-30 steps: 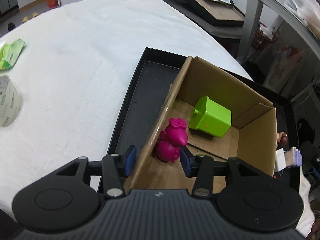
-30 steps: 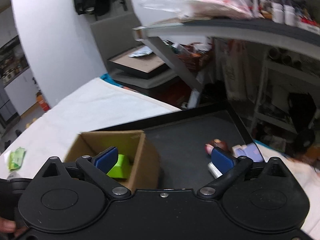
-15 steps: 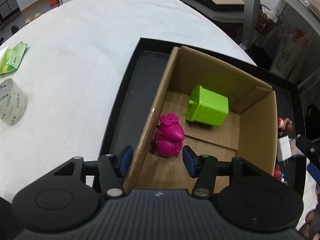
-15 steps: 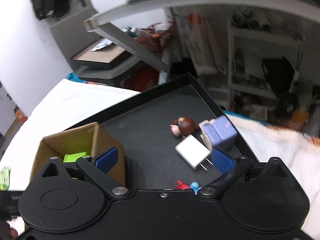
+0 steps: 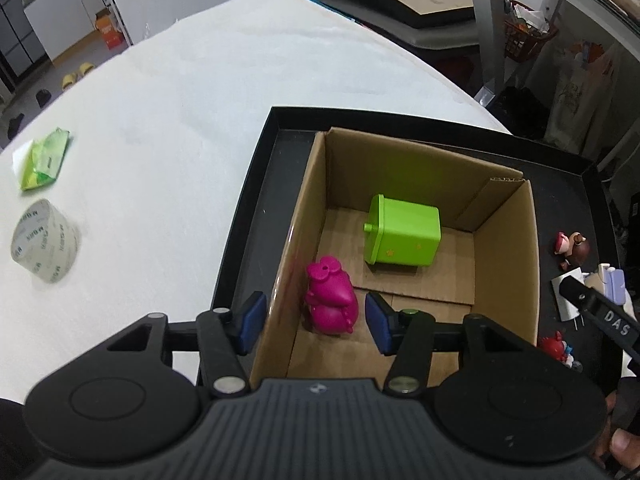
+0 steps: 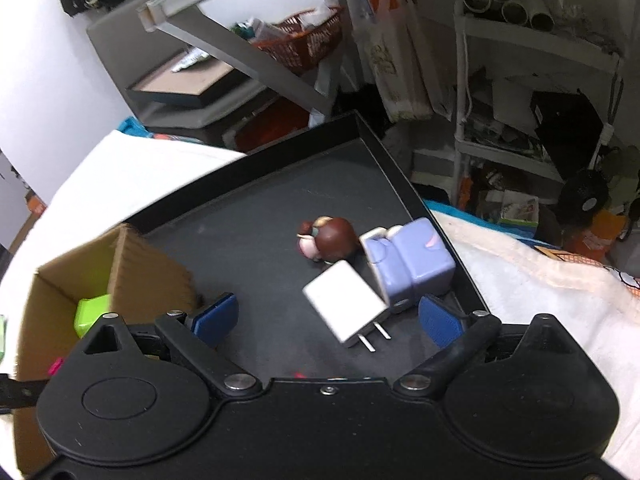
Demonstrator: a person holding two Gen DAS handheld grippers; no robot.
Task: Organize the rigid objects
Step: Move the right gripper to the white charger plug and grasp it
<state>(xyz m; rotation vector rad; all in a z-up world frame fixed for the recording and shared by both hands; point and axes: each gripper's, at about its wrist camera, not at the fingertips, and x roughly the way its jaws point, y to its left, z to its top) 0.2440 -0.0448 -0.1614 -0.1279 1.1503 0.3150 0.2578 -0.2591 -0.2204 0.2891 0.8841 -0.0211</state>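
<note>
A cardboard box (image 5: 504,248) stands in a black tray (image 5: 256,216). Inside it lie a green cube-shaped toy (image 5: 404,236) and a magenta figure (image 5: 332,300). My left gripper (image 5: 314,320) is open and straddles the box's left wall, with the magenta figure between its fingers and untouched. My right gripper (image 6: 328,320) is open and hovers low over the tray (image 6: 280,200). Just ahead of it lie a white plug adapter (image 6: 344,304), a lilac block toy (image 6: 408,264) and a brown-haired figurine (image 6: 328,238). The box (image 6: 132,276) is at its left.
A tape roll (image 5: 44,246) and a green packet (image 5: 42,158) lie on the white tablecloth at left. A small red toy (image 5: 554,346) sits at the tray's near right. Shelving and clutter stand beyond the table's right edge (image 6: 520,120).
My right gripper has swung right and down toward the plug adapter and lilac toy. My left gripper has drawn back a little from the box; the magenta figure stays in the box.
</note>
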